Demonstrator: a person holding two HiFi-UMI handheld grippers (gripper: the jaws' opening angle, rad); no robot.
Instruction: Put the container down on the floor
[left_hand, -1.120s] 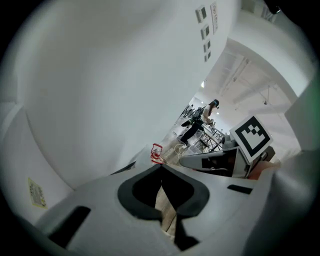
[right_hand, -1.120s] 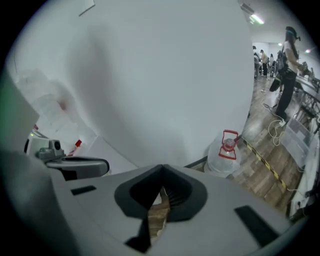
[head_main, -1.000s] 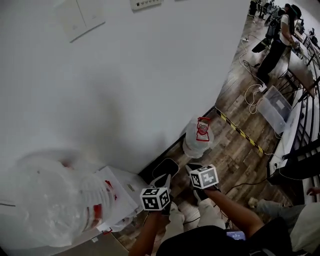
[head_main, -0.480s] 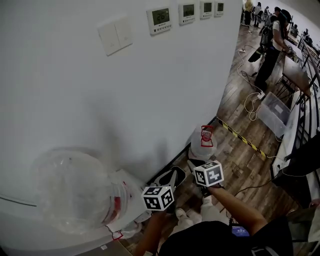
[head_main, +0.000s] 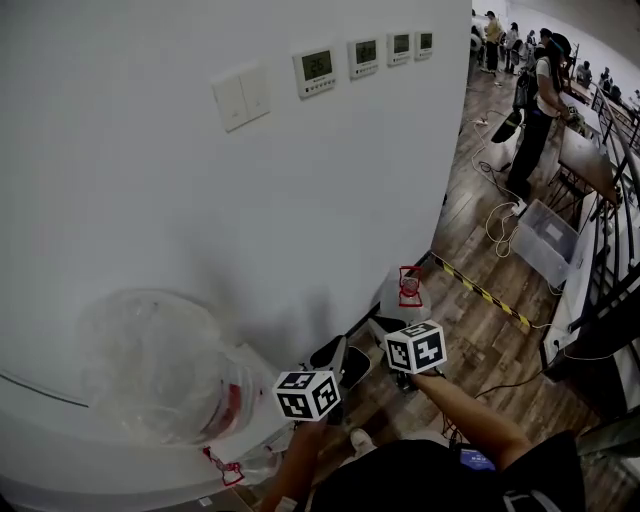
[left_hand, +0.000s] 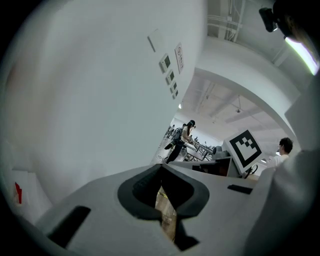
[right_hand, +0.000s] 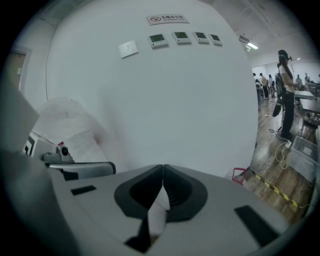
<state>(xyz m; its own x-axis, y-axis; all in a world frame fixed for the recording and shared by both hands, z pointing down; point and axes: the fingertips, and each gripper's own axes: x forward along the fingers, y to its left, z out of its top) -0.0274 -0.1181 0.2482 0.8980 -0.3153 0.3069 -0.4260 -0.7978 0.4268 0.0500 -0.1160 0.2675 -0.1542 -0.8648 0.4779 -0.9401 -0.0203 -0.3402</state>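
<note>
Container (head_main: 404, 295) is down on the wood floor (head_main: 470, 340), standing upright right at the foot of the white wall (head_main: 200, 200), red handle up at its neck. Both my grippers hang clear of it. The left gripper (left_hand: 161, 167) has its jaws pinched together on nothing, and it's the same deal for the right gripper (right_hand: 163, 167): tips touching, empty.

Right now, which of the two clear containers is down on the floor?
The red-handled container by the wall, near the striped tape; the other container rests on a white surface at left.
</note>
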